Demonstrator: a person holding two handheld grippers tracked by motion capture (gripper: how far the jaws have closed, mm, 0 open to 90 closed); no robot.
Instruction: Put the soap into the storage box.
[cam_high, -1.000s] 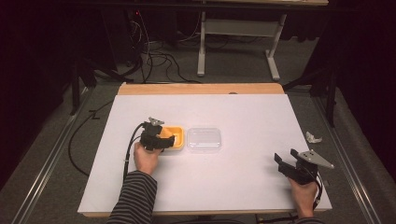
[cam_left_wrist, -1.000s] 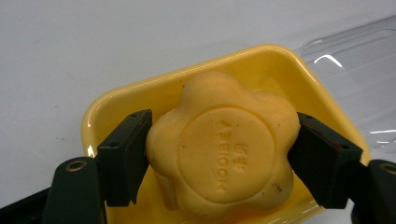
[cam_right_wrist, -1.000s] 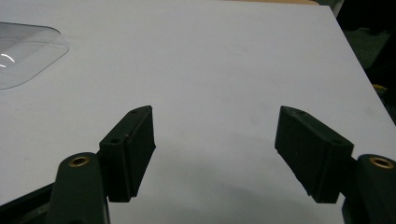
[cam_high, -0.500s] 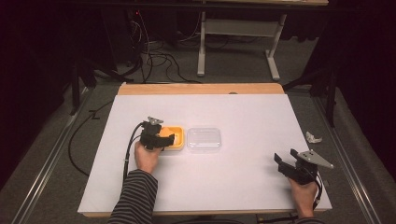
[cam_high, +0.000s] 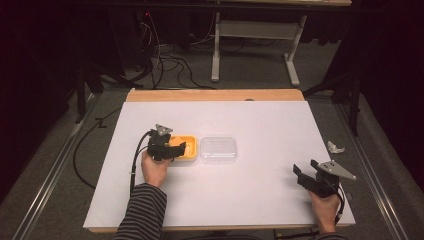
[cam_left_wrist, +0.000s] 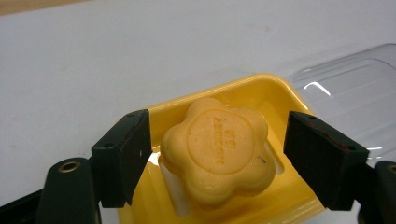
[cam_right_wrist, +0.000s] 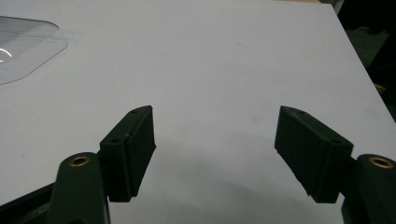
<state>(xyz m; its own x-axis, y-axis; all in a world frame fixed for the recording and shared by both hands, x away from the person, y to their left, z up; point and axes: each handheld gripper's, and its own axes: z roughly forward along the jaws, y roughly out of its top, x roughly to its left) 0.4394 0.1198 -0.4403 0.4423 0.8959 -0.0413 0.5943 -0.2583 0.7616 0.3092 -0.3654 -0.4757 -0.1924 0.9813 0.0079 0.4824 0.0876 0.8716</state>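
A yellow soap dish (cam_high: 187, 148) (cam_left_wrist: 261, 88) sits left of the table's middle, holding a flower-shaped orange soap bar (cam_left_wrist: 218, 148). My left gripper (cam_high: 176, 149) (cam_left_wrist: 217, 156) stands open, its jaws on either side of the soap with a gap at each side. A clear plastic lid (cam_high: 219, 149) (cam_left_wrist: 348, 88) (cam_right_wrist: 23, 44) lies just right of the dish. Near the table's front right corner my right gripper (cam_high: 304, 174) (cam_right_wrist: 215, 154) is open over bare white surface with nothing between its jaws.
The white table top (cam_high: 260, 115) has a wooden strip along its far edge (cam_high: 215, 95). A small crumpled white scrap (cam_high: 335, 147) lies on the floor by the right edge. Cables (cam_high: 165, 60) and a desk frame (cam_high: 252, 45) lie beyond.
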